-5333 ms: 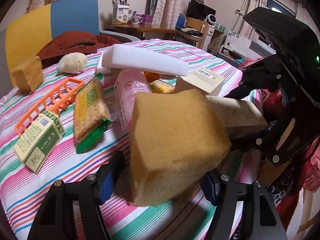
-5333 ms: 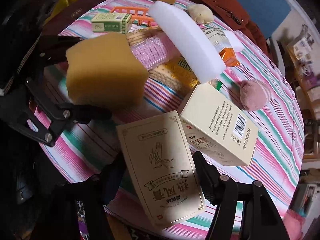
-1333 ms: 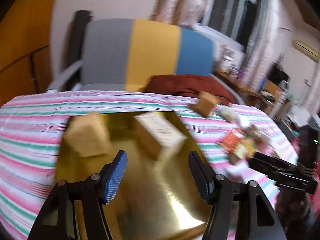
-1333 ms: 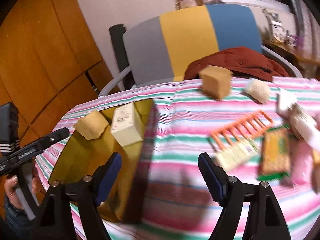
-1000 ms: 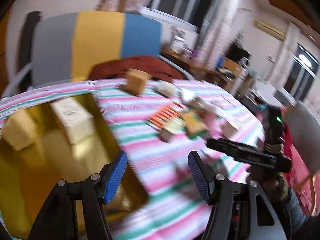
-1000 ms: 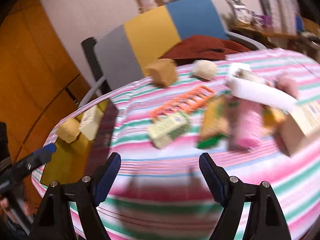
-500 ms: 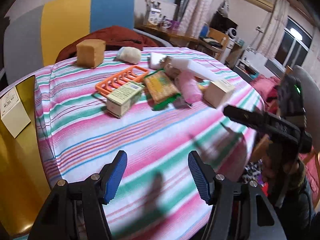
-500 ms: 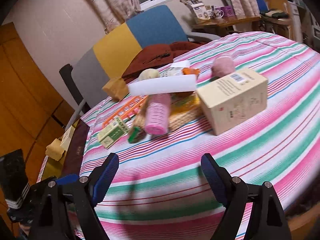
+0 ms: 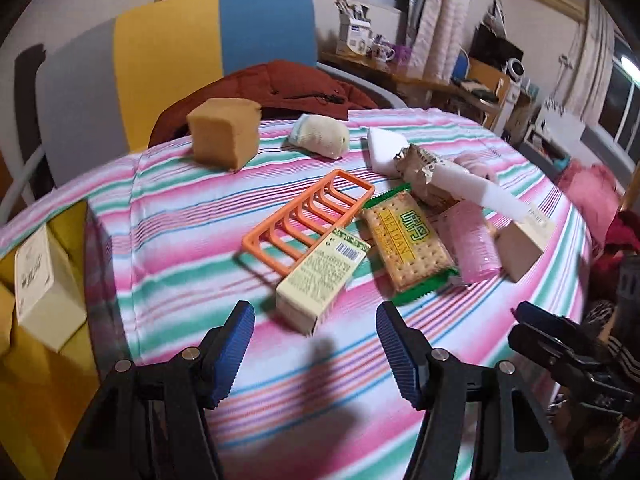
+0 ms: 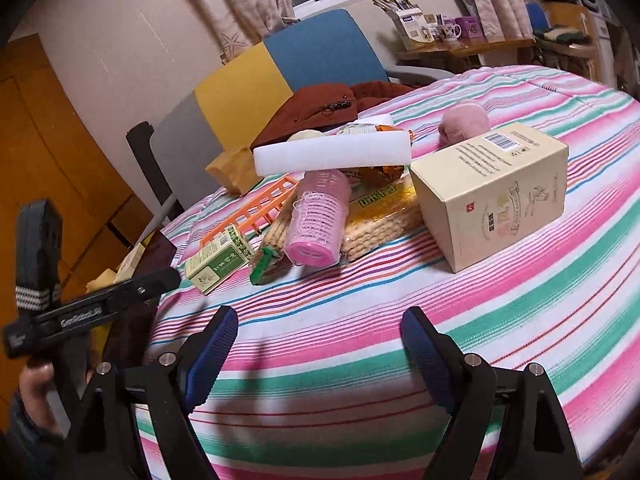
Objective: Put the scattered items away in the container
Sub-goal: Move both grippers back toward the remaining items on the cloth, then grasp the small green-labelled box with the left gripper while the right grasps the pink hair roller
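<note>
Holding my left gripper (image 9: 316, 338) with jaws apart, nothing between them, above the striped cloth (image 9: 168, 240); green-and-cream carton (image 9: 322, 278) lies just ahead, its far end on the orange rack (image 9: 308, 220). Right gripper (image 10: 320, 344) likewise spread and empty; cream box (image 10: 496, 196) ahead to its right, pink roller (image 10: 318, 220) beside the biscuit pack (image 10: 380, 216). Gold container (image 9: 44, 380) sits at the table's left edge, a cream box (image 9: 38, 280) inside.

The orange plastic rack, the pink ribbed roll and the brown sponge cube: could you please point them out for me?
Orange plastic rack (image 9: 308, 222), left wrist view, on its middle bars.
Pink ribbed roll (image 10: 318, 216), right wrist view, on its ribbed side.
Brown sponge cube (image 9: 224, 134), left wrist view, on its front face.
</note>
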`<state>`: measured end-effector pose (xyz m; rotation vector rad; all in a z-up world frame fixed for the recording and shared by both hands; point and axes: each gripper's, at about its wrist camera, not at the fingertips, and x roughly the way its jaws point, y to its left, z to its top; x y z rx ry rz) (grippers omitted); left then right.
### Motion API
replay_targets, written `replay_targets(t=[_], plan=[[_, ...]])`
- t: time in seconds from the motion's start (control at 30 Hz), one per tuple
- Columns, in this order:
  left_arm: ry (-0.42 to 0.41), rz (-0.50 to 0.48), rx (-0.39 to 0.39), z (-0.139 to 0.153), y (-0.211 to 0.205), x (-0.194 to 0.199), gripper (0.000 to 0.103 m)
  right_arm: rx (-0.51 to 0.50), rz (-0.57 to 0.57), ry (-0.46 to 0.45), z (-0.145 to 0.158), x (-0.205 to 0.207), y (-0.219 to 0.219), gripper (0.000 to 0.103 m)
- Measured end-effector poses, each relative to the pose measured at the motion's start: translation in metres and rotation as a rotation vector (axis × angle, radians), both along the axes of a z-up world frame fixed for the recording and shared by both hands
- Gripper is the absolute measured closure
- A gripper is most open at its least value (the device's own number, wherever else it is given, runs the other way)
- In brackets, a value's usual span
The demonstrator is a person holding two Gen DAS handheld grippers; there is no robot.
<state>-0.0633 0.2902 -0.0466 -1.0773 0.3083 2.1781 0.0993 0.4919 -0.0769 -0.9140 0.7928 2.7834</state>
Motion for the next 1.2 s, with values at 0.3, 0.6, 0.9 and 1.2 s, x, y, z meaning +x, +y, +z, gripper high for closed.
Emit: replay_targets(t=[0.3, 0.6, 0.9, 1.2], plan=[[-0.053, 0.017, -0.010, -0.020, 0.014, -0.021, 0.040, 0.023, 0.011, 0.026, -0.004, -0.005, 0.001, 0.017], [-0.061, 0.021, -0.007, -0.032, 0.020, -0.014, 0.063, 0.034, 0.016, 0.042, -0.005, -0.008, -0.001, 0.013], [-0.065, -0.005, 0.022, -0.032, 0.017, 0.000, 0.069, 0.077, 0.018, 0.038, -0.006, -0.009, -0.004, 0.013], [-0.040, 0.014, 0.010, -0.032, -0.001, 0.025, 0.069, 0.048, -0.001, 0.057, 0.003, -0.020, 0.003, 0.015]])
